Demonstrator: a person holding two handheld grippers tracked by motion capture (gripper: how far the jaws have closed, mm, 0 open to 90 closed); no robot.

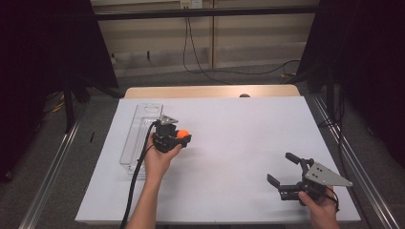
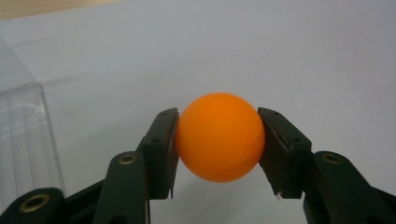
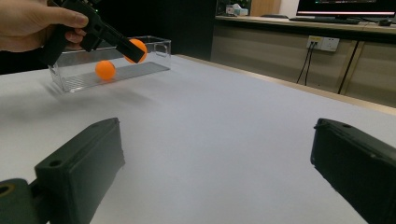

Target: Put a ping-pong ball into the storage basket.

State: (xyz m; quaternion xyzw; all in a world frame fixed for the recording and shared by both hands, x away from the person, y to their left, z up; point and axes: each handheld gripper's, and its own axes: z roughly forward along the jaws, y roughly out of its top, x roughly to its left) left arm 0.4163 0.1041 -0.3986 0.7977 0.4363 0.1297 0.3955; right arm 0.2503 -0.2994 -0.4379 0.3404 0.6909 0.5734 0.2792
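In the high view, the left gripper (image 1: 184,137) sits left of centre of the frame, held in the person's left hand (image 1: 160,155) above the white table (image 1: 229,143). Its jaws are clamped on an orange ball (image 1: 183,133), which shows as a small orange spot at the jaw tips. The left gripper view shows this close up: the ball (image 2: 219,136) sits at the middle of the frame, squeezed between the two black pads (image 2: 161,151), one touching each side, with the white table surface behind it.

Just left of that gripper in the high view lies a clear plastic tray (image 1: 138,131), long and narrow, running up and down the frame. In the right gripper view the tray (image 3: 70,77) appears at upper left, and a second orange ball (image 3: 105,69) lies inside it; the held ball (image 3: 139,46) hangs in front of the tray's far end, clear of the table.

The right gripper (image 1: 285,168) is at the lower right of the high view, held in the right hand (image 1: 322,207), well apart from the ball and tray. Its jaws are spread wide with nothing between them.
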